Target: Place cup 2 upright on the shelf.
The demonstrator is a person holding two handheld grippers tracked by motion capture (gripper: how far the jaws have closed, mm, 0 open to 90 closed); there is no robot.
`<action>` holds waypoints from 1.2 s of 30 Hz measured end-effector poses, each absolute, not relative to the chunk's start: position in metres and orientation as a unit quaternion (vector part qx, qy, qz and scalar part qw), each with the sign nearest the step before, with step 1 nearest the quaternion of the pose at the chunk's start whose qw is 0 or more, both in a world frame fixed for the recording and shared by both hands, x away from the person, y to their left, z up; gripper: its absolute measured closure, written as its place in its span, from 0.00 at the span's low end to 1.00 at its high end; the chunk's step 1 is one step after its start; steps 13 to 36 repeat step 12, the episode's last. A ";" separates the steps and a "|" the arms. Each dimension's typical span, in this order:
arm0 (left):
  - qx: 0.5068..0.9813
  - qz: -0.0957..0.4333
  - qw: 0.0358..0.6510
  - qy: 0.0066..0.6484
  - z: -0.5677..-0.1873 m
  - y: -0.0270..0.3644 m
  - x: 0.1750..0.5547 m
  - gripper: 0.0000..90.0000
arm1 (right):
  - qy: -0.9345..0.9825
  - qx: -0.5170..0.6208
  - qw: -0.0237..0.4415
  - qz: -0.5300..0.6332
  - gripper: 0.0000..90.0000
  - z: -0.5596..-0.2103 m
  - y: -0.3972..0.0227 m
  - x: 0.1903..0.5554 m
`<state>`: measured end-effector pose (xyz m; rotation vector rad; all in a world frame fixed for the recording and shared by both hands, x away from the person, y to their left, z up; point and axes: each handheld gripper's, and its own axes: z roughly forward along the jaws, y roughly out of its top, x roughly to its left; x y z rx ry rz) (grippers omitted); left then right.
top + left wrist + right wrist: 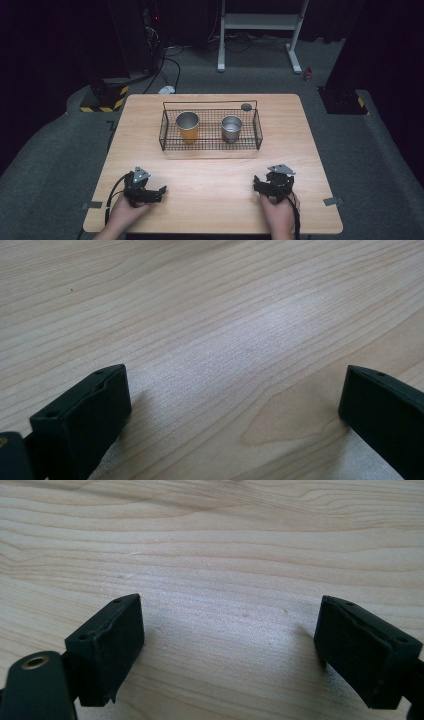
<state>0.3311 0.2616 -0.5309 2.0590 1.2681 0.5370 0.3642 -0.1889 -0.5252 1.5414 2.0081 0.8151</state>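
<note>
On the wooden table (210,175), both tongs (161,191) gape.

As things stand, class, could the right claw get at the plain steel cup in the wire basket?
Probably yes. The right claw is open, with bare table between it and the wire basket. The steel cup stands upright in the basket's right half, apart from the orange cup, so it can be reached from above.
</note>
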 end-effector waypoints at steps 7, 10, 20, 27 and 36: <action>0.785 0.205 0.327 0.484 -0.531 0.261 0.330 0.01 | 0.734 0.561 0.240 0.298 0.14 -0.525 -0.188 0.363; 0.785 0.204 0.327 0.484 -0.531 0.261 0.330 0.01 | 0.734 0.561 0.240 0.298 0.14 -0.525 -0.188 0.363; 0.785 0.204 0.328 0.484 -0.531 0.261 0.330 0.01 | 0.734 0.561 0.242 0.297 0.14 -0.525 -0.188 0.363; 0.785 0.204 0.328 0.484 -0.531 0.261 0.330 0.01 | 0.734 0.561 0.242 0.297 0.14 -0.525 -0.188 0.363; 0.785 0.204 0.328 0.484 -0.531 0.261 0.330 0.01 | 0.734 0.561 0.242 0.297 0.14 -0.525 -0.188 0.363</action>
